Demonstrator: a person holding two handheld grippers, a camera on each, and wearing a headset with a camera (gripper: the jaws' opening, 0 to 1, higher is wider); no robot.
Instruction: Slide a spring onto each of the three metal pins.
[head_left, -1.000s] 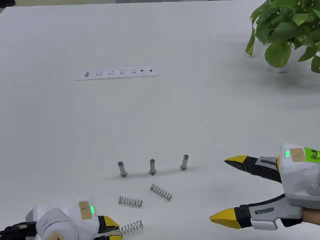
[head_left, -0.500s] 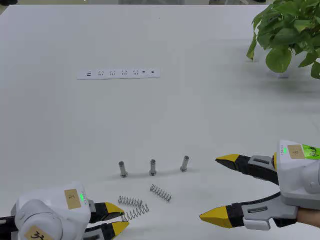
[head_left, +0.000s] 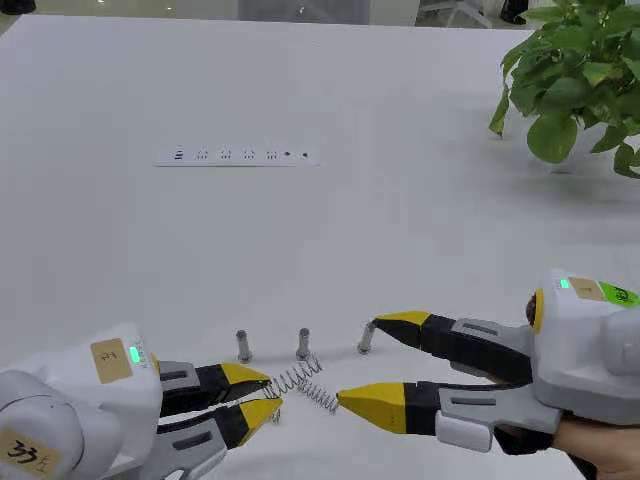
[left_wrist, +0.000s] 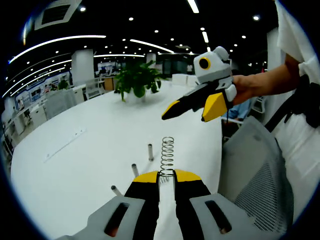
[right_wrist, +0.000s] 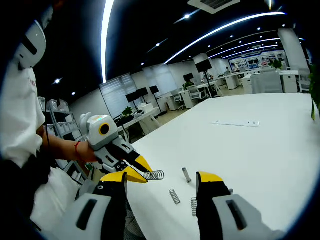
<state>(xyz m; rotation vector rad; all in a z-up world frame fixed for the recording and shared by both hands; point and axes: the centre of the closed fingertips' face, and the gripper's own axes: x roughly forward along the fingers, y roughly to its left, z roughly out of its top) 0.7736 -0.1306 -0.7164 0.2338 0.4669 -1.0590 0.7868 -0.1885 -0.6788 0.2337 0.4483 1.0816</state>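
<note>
Three pins (head_left: 243, 345) stand upright; left gripper (head_left: 272, 390) is pinched shut on one end of a spring (head_left: 292, 377), free end close by the middle pin (head_left: 303, 343), prob. to thread it on. Right gripper (head_left: 360, 360) hangs wide open & empty beside the right-hand pin (head_left: 367, 337), maybe to steady it. A 2nd spring (head_left: 321, 396) lies loose on the white tabletop (head_left: 300, 230); open-plan office (right_wrist: 200, 90) w/ strip lights (right_wrist: 106, 30).

Bright, even overhead light leaves the white table (head_left: 420, 230) nearly flat, the pins (head_left: 303, 342) casting only faint soft shadows, while both fisheye gripper views bow at the edges, ceiling light strips (right_wrist: 106, 35) glaring around 11 o'clock.
</note>
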